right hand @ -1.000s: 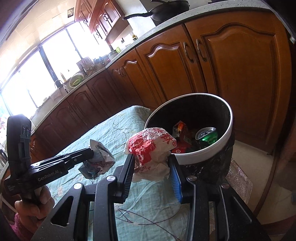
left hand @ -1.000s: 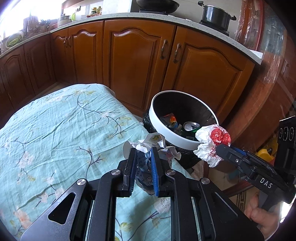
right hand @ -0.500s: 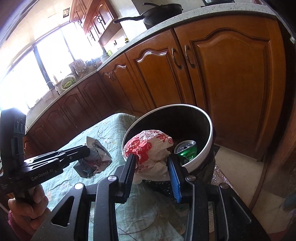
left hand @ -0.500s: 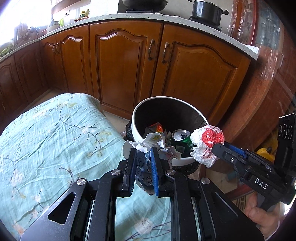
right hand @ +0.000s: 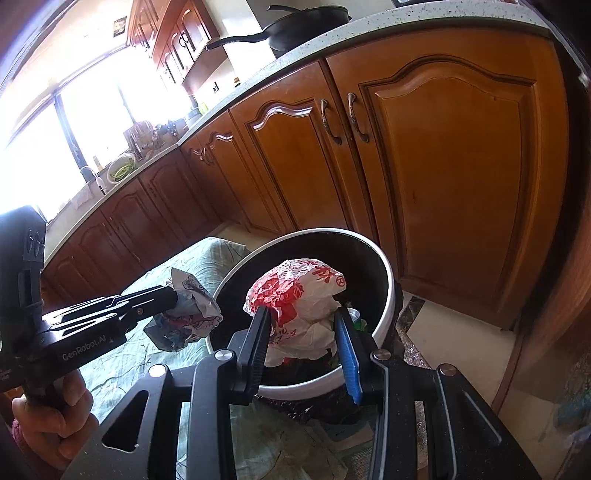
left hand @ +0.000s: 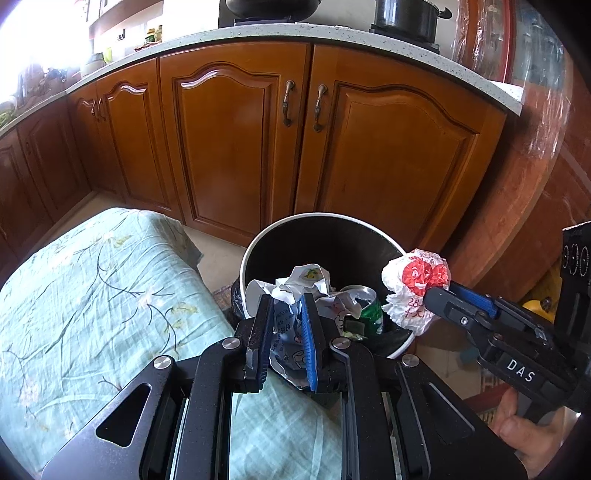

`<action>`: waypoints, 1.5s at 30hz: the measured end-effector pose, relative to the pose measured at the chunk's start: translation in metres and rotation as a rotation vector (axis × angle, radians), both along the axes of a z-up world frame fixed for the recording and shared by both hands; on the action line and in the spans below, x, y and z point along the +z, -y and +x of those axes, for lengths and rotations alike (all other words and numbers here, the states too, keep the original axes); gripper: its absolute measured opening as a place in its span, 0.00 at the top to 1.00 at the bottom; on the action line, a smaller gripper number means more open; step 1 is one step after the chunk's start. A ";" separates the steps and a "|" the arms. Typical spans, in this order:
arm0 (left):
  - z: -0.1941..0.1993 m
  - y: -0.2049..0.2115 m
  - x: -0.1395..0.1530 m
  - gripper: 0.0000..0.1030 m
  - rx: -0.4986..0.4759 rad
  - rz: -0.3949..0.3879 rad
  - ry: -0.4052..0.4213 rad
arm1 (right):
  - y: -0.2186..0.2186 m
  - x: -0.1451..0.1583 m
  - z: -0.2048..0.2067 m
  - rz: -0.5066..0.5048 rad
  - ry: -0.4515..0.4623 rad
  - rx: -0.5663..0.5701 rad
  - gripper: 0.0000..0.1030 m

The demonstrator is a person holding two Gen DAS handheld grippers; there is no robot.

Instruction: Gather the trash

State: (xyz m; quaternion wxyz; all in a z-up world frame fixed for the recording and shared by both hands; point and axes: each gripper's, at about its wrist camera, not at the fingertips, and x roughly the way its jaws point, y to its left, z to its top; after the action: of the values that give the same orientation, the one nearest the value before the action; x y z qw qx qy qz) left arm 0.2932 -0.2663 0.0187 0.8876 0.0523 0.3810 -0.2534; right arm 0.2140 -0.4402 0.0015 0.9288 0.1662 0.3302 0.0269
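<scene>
My left gripper (left hand: 286,314) is shut on a crumpled printed wrapper (left hand: 291,284), held at the near left rim of the white-rimmed trash bin (left hand: 376,230). In the right wrist view the same wrapper (right hand: 188,314) hangs just left of the bin's rim (right hand: 384,314). My right gripper (right hand: 304,321) is shut on a crumpled white bag with red print (right hand: 299,291), held over the bin's opening. Seen from the left wrist, that bag (left hand: 415,280) sits above the bin's right rim. A green can (left hand: 364,306) and other scraps lie inside the bin.
The bin stands on the floor beside a table with a teal flowered cloth (left hand: 92,295). Brown kitchen cabinets (left hand: 240,147) run behind it, under a pale counter with a pot (left hand: 406,16) and a pan (right hand: 306,27). A person's hand (right hand: 48,417) grips each tool.
Both grippers have carried their trash away from over the cloth toward the bin. The bin now sits closer and more centred, with the red-printed bag over its opening.
</scene>
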 end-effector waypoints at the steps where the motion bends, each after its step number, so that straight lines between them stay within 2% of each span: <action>1: 0.003 0.002 -0.001 0.87 0.001 -0.001 -0.006 | 0.000 -0.001 0.001 -0.001 -0.004 0.000 0.65; 14: 0.035 0.029 -0.013 0.87 0.010 0.022 -0.055 | 0.002 -0.006 0.024 -0.051 -0.069 -0.002 0.65; 29: 0.045 0.038 -0.022 0.87 0.005 0.033 -0.073 | 0.000 -0.008 0.041 -0.083 -0.110 0.010 0.65; 34: 0.046 0.038 -0.022 0.86 -0.001 0.029 -0.082 | -0.001 -0.008 0.045 -0.078 -0.119 0.023 0.57; 36: 0.046 0.038 -0.021 0.83 -0.012 0.016 -0.095 | -0.001 -0.008 0.045 -0.080 -0.116 0.022 0.44; 37: 0.046 0.037 -0.020 0.80 -0.012 0.014 -0.097 | -0.001 -0.007 0.044 -0.080 -0.111 0.019 0.42; 39: 0.043 0.033 -0.016 0.64 -0.010 0.007 -0.088 | 0.000 -0.005 0.040 -0.078 -0.100 0.008 0.40; 43: 0.034 0.021 -0.007 0.57 0.006 0.011 -0.048 | 0.002 -0.001 0.029 -0.053 -0.072 -0.008 0.39; 45: 0.030 0.011 -0.005 0.55 0.014 0.001 -0.043 | 0.000 0.001 0.019 -0.033 -0.051 -0.015 0.33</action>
State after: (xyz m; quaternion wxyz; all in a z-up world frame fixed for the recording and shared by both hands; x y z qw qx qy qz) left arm 0.3235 -0.2774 0.0141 0.8810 0.0449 0.4004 -0.2481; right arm 0.2334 -0.4404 0.0026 0.9228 0.1538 0.3530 0.0102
